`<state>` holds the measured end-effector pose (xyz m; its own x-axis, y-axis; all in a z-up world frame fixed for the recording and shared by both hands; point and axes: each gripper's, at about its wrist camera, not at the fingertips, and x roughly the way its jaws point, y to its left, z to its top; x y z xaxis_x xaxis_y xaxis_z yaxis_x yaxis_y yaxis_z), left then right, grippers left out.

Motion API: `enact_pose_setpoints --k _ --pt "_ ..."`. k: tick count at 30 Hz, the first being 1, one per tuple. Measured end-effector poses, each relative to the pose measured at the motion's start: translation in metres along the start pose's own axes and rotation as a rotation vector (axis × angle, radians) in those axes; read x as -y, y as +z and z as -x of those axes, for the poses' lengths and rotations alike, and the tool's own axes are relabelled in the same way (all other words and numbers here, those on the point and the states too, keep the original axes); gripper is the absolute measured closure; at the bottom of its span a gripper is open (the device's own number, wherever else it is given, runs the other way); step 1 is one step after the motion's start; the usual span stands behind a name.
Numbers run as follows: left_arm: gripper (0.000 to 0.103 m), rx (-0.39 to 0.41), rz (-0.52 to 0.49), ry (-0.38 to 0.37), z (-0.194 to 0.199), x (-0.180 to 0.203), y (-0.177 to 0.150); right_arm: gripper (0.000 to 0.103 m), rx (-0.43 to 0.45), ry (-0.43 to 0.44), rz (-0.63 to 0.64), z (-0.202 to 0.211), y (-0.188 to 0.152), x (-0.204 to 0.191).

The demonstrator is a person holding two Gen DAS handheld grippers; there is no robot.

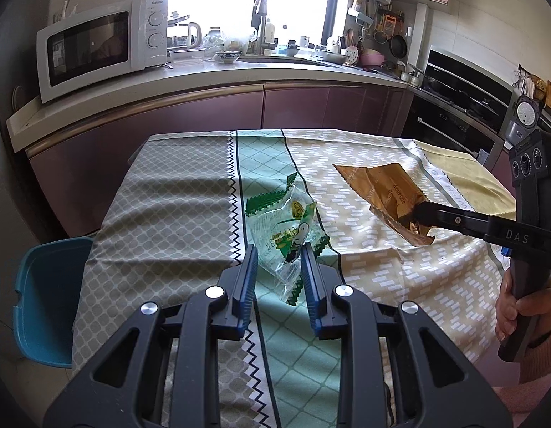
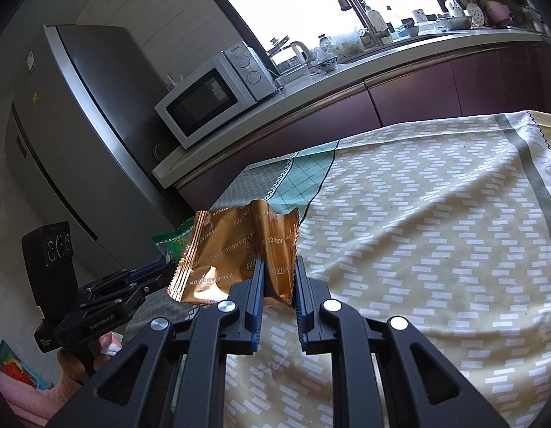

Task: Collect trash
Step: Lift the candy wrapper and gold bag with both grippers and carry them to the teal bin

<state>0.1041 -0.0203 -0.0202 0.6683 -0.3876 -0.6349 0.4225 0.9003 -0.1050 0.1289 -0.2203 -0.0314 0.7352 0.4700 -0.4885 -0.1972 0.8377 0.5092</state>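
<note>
both wrappers hang off the bench: left gripper (image 1: 279, 260) pinches the green wrapper (image 1: 289, 228) by its near end, right gripper (image 2: 279, 278) the gold wrapper (image 2: 236, 249). thin crinkly film could slip free before reaching the blue bin (image 1: 43, 299), left of the left gripper.

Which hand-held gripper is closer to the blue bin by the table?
Left. The left hand-held gripper holds the green wrapper nearer the blue bin; the right hand-held gripper holds the gold wrapper farther across the table.
</note>
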Motion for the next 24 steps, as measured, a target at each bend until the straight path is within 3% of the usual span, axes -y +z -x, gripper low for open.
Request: enact_pose_setpoints --k 24 --pt "0.078 0.037 0.059 0.073 0.028 -0.036 -0.010 0.089 -0.035 0.060 0.048 -0.032 -0.001 -0.038"
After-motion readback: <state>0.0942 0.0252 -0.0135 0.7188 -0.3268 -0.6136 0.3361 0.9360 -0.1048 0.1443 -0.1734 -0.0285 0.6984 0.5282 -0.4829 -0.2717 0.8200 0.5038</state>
